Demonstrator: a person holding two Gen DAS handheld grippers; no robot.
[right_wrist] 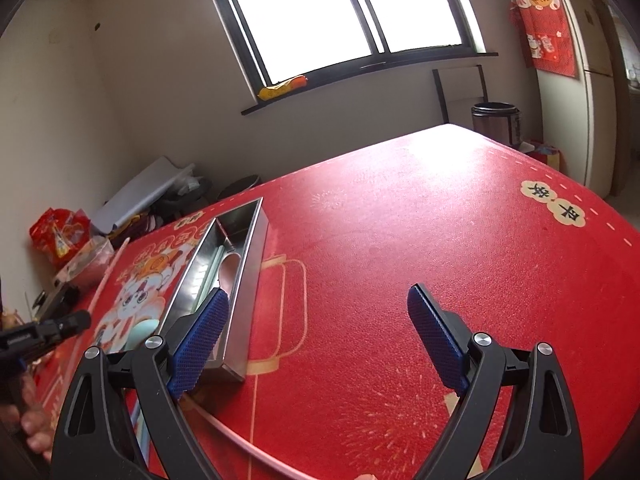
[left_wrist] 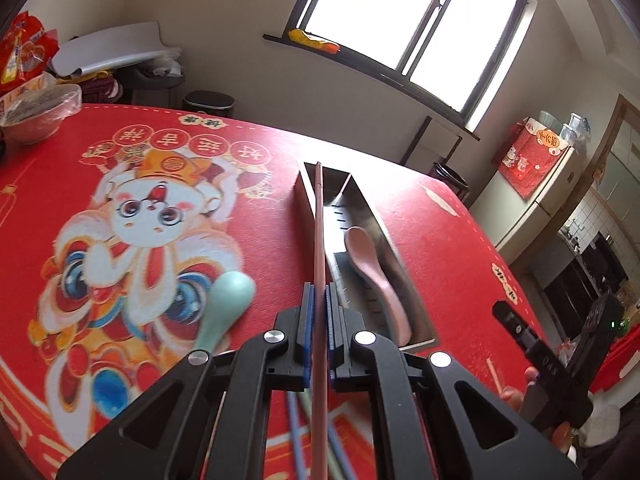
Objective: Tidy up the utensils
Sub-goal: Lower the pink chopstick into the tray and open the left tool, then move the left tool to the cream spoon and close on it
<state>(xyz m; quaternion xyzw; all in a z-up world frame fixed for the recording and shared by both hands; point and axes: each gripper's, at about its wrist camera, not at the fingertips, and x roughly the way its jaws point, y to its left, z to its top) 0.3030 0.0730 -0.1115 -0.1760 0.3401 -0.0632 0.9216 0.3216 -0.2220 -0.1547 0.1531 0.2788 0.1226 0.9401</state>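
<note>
My left gripper (left_wrist: 319, 294) is shut on a pink chopstick (left_wrist: 319, 224) that points forward over the near left wall of a steel tray (left_wrist: 306, 188). A pink spoon (left_wrist: 370, 270) lies in the tray. A mint green spoon (left_wrist: 226, 302) lies on the red mat left of the gripper. Blue and green chopsticks (left_wrist: 298, 436) lie under the gripper. My right gripper (right_wrist: 316, 312) is open and empty above the mat, right of the tray (right_wrist: 248, 276). The pink spoon (right_wrist: 229, 270) and the held chopstick (right_wrist: 108, 270) show there too. Another pink chopstick (right_wrist: 256, 446) lies on the mat.
A red printed mat (left_wrist: 120, 208) covers the table. A covered bowl (left_wrist: 38, 110) and snack bags (left_wrist: 22, 52) sit at the far left corner. A bin (right_wrist: 496, 122) and a chair (right_wrist: 460, 88) stand beyond the far edge, a fridge (right_wrist: 576, 92) at right.
</note>
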